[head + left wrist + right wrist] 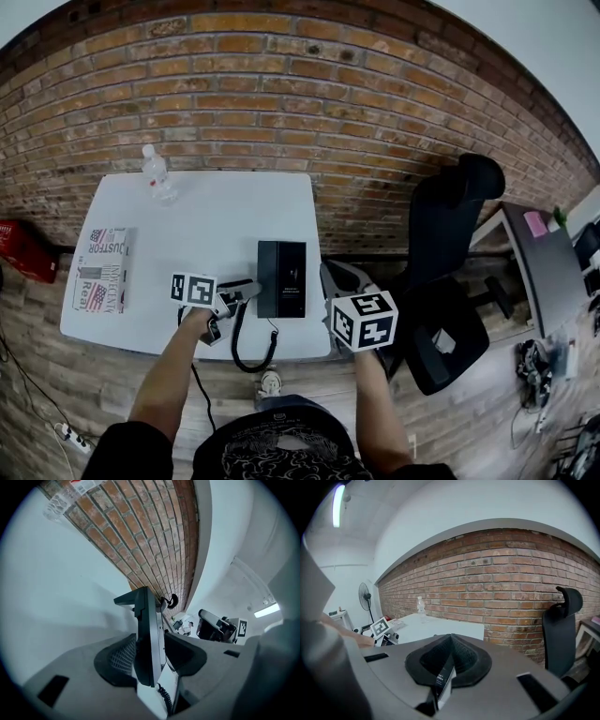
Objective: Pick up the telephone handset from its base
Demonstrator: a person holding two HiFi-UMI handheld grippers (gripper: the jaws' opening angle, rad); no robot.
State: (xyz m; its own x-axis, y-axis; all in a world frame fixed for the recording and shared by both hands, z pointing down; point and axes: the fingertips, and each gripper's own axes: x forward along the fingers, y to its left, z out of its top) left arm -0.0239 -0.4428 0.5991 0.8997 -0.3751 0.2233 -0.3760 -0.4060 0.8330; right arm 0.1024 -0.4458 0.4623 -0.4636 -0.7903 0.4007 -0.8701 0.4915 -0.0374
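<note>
I am holding my left tool [152,656] apart around the handset [147,620], which is sitting at 9 o'clock of the base [282,278] on the worktop [216,225]. My right tool [450,641], jaws together, is hovering at its 3 o'clock.

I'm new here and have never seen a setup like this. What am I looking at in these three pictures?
No robot: a person holds a left gripper and a right gripper, each with a marker cube. The head view looks down from the person's head; the other two cameras ride on the grippers. On the white table are a black telephone, a water bottle and a printed box. The left fingers stand open either side of the telephone, not gripping; the right fingers are shut.
</note>
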